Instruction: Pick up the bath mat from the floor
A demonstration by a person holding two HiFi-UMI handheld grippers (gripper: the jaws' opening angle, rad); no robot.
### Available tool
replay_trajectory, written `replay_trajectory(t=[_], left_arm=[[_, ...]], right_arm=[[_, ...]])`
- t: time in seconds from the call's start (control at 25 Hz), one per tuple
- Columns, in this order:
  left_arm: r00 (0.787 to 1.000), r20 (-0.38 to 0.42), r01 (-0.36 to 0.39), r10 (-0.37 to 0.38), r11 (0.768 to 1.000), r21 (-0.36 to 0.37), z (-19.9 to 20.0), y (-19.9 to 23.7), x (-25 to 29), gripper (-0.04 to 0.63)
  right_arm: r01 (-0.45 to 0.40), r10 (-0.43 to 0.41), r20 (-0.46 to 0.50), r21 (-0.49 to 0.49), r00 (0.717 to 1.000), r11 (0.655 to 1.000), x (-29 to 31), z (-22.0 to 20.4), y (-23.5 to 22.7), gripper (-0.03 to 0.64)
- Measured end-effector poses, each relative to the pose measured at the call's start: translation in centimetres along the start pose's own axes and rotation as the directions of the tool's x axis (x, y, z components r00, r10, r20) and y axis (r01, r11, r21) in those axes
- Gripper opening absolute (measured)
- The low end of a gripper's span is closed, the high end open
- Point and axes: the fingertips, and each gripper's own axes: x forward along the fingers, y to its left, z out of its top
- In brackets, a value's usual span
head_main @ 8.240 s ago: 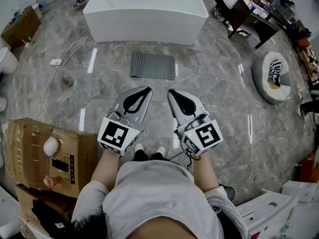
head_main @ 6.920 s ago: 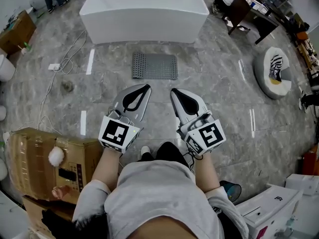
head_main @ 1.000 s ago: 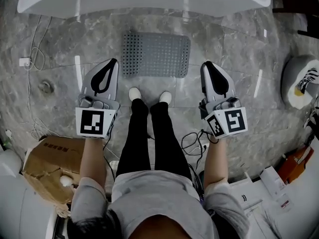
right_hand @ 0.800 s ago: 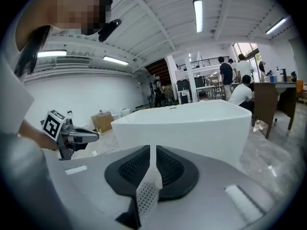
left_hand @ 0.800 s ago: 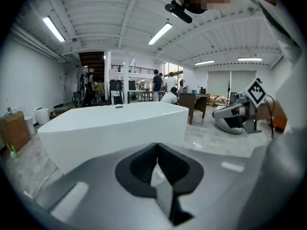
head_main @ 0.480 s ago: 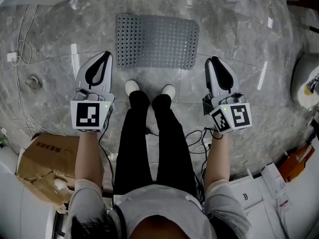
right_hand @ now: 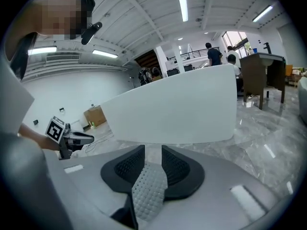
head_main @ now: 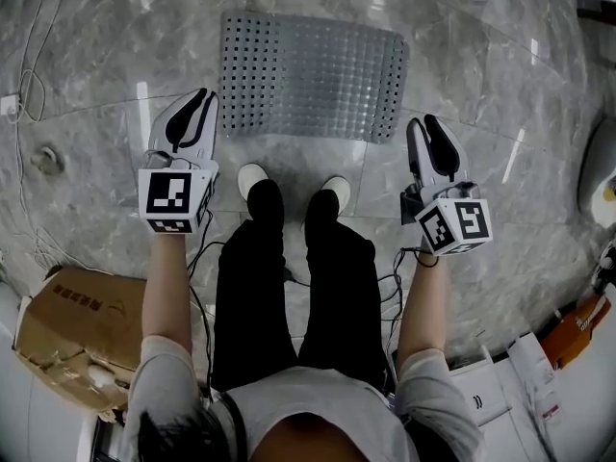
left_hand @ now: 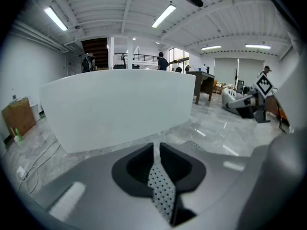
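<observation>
The grey perforated bath mat (head_main: 313, 75) lies flat on the marble floor in front of the white bathtub (left_hand: 120, 104). In the head view my left gripper (head_main: 203, 97) hovers by the mat's near left corner and my right gripper (head_main: 424, 123) by its near right corner. Both sets of jaws have just been opening, and nothing is between them. In the left gripper view the left gripper (left_hand: 154, 148) shows a thin gap, with the mat (left_hand: 162, 193) seen through it. In the right gripper view the right gripper (right_hand: 152, 150) stands wider, over the mat (right_hand: 148, 190).
The person's white shoes (head_main: 253, 177) stand just short of the mat, between the grippers. A cardboard box (head_main: 67, 316) lies at the lower left. Cables (head_main: 390, 282) trail by the legs. White boxes (head_main: 510, 383) sit at the lower right. The bathtub (right_hand: 177, 109) blocks the far side.
The person has crouched, and both grippers have sunk towards the floor at the mat's near corners. The mat looks larger. Both jaws have parted, the right more than the left.
</observation>
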Motion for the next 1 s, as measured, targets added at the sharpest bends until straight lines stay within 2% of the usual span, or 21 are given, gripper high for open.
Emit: replay_trajectory(t=[0.24, 0.48, 0.68, 1.0], left_arm=[[0.999, -0.041, -0.004, 0.003, 1.0, -0.02, -7.5, 0.9, 5.1, 0.087], [0.998, -0.051, -0.032, 0.029, 0.999, -0.042, -12.9, 2.7, 10.3, 0.117], [0.997, -0.065, -0.051, 0.049, 0.998, -0.027, -16.7, 3.4, 13.1, 0.126], [0.989, -0.139, -0.05, 0.046, 0.998, -0.027, -21.8, 4.5, 16.4, 0.135]], right_arm=[[0.015, -0.015, -0.003, -0.009, 1.0, 1.0, 3.9, -6.4, -2.9, 0.127], [0.031, -0.031, 0.001, -0.03, 1.0, 0.999, 7.9, -11.6, -6.1, 0.14], [0.043, -0.043, 0.014, -0.036, 0.999, 0.998, 10.6, -14.5, -8.3, 0.15], [0.062, -0.061, 0.004, -0.022, 0.998, 0.998, 13.8, -17.7, -10.3, 0.173]])
